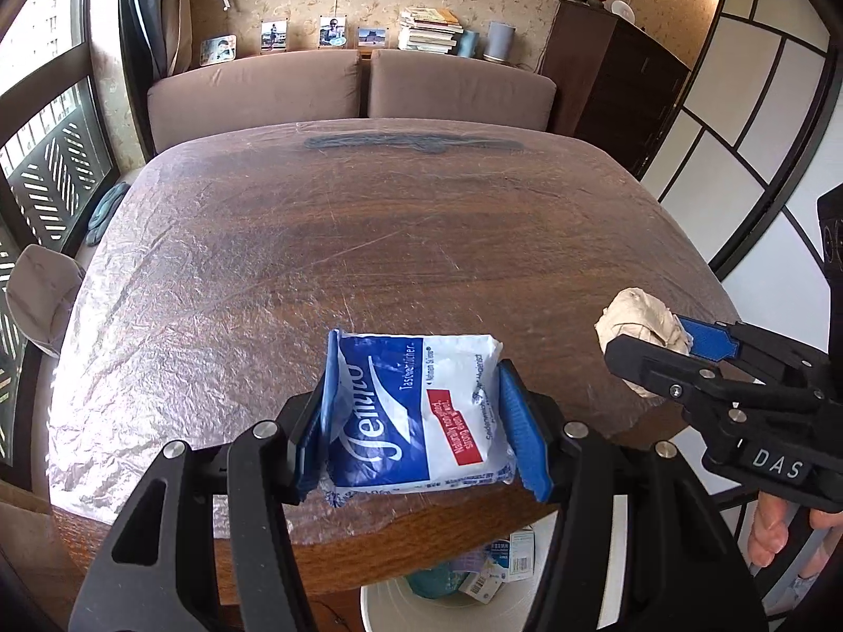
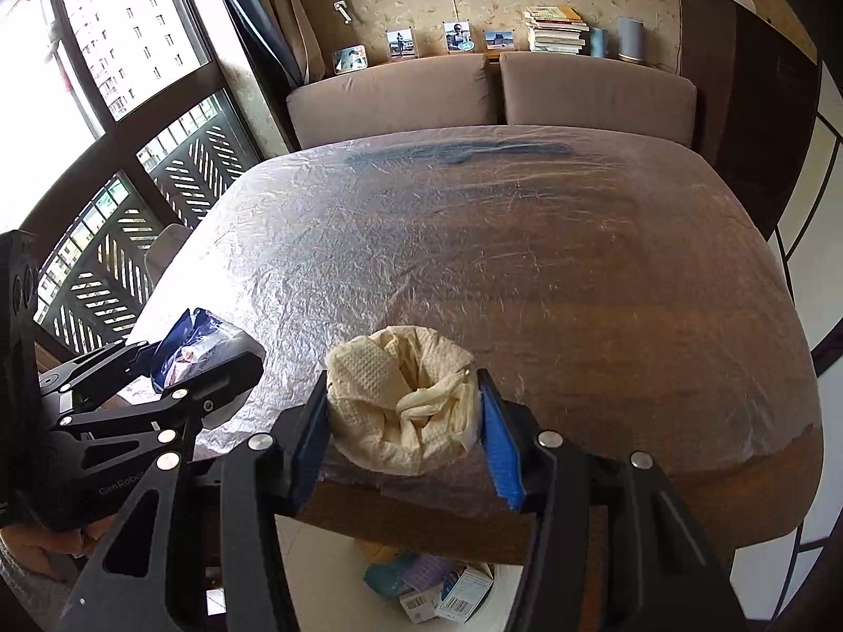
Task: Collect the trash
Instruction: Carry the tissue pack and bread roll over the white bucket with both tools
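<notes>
Both items were held clear of the plastic-covered wooden table (image 1: 369, 221), near its front edge, most likely because the white trash bin (image 1: 379, 600) sat on the floor just below with cartons already in it. Left gripper (image 1: 421, 411) was part-open, blue pads clamped on the sides of a blue-and-white tissue pack (image 1: 416, 411). Right gripper (image 2: 403, 421) was similarly narrow, squeezing a crumpled cream paper towel (image 2: 403, 411), nothing else touching either.

left black two-finger gripper (image 1: 421, 411) with blue pads clamped on a load, angled down, right black two-finger gripper (image 2: 403, 416) likewise clamped, angled down, side by side, fingers of person's hand (image 1: 774, 532) under right handle
</notes>
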### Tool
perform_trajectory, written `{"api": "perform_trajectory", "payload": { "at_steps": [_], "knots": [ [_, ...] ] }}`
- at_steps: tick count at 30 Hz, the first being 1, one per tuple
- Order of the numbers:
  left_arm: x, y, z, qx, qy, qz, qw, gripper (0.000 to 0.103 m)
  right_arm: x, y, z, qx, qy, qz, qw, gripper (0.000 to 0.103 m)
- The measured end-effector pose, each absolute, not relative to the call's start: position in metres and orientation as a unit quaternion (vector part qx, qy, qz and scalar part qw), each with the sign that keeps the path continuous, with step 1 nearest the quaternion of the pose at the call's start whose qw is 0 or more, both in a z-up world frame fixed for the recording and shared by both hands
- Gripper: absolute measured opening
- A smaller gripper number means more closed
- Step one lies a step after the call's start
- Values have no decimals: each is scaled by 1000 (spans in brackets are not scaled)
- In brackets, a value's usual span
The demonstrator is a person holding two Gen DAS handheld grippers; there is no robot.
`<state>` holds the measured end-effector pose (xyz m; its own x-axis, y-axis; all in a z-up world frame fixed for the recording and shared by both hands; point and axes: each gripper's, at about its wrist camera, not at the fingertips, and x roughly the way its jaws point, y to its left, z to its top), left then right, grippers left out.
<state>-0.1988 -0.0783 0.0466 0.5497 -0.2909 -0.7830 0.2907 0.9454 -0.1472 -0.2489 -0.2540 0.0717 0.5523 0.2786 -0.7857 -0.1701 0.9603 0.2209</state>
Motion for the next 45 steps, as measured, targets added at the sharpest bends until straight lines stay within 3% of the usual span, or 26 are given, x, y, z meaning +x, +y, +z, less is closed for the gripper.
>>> {"api": "perform_trajectory", "payload": {
  "at_steps": [26,45],
  "knots": [
    [-320,-111,25,-2,467,-106,878,58,-388,-276,55,16,465,196,863,51],
    [-332,-105,-10,39,505,-126,853,58,-391,-264,20,22,507,158,847,51]
  ]
}}
